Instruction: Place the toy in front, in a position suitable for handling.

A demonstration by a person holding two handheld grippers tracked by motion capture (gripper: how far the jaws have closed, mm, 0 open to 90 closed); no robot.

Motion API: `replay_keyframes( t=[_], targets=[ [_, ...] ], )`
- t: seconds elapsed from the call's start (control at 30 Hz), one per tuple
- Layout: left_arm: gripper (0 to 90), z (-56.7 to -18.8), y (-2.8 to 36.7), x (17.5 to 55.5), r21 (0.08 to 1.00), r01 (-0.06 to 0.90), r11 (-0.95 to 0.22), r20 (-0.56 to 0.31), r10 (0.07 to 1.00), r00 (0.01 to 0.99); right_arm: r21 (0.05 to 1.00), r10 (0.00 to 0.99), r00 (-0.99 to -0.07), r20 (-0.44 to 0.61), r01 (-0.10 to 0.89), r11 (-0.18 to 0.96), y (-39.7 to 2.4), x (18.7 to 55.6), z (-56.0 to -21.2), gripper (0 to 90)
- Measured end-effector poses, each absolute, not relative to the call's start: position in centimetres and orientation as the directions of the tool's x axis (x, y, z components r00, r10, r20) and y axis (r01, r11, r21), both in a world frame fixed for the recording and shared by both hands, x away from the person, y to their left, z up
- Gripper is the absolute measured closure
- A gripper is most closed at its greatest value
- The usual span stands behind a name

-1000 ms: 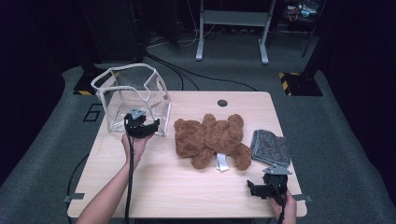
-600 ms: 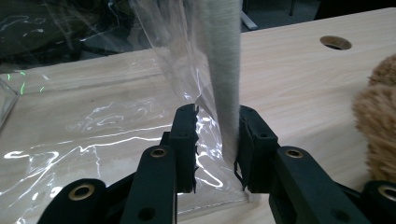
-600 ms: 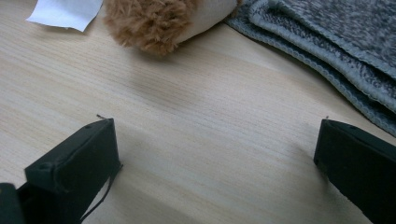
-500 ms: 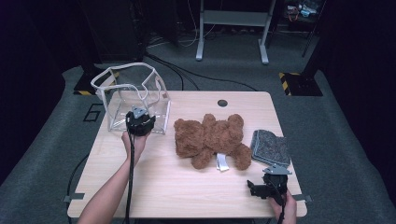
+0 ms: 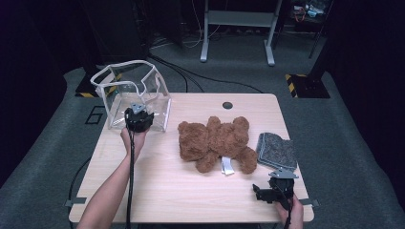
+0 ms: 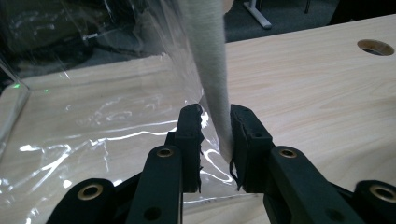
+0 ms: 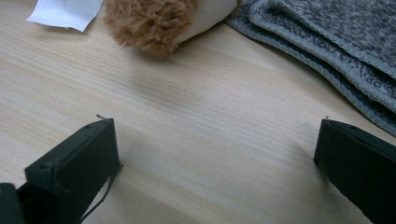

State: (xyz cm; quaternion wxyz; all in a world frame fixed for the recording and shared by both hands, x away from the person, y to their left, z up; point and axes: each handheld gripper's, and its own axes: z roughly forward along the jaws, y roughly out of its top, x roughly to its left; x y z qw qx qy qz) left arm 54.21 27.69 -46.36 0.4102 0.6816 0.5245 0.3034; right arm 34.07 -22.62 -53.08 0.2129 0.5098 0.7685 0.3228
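Left gripper fingers just closing, apparently pinching clear bag's white edge strip, right gripper fingers spread over bare table

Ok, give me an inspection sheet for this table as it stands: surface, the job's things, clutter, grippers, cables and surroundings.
Surface: pale wooden table with a round cable hole.
Job's things: clear plastic bag with white fabric trim stands open at the far left corner.
Clutter: brown plush teddy bear lies mid-table; folded grey knitted cloth to its right.
Grippers: left gripper has just been closing, its jaws now on the bag's trim strip; right gripper open, resting near the front right edge.
Cables: black cable trails along the left forearm.
Surroundings: grey carpet, metal stand legs behind.
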Motion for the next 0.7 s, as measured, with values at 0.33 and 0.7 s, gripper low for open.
replay_keyframes(
  t=[0.33, 0.7],
  targets=[
    [74.4, -46.2, 27.9, 55.8, 0.868, 0.492, -0.072, -0.047, 0.973, 0.224, 0.714, 0.921, -0.389, 0.001, 0.646, 0.272, -22.6, 34.1, -53.1, 0.0],
    [74.0, -46.5, 27.8, 56.5, 0.864, 0.496, -0.088, -0.015, 0.98, 0.199, 0.714, 0.921, -0.389, -0.001, 0.645, 0.273, -22.6, 34.1, -53.1, 0.0]
  ],
)
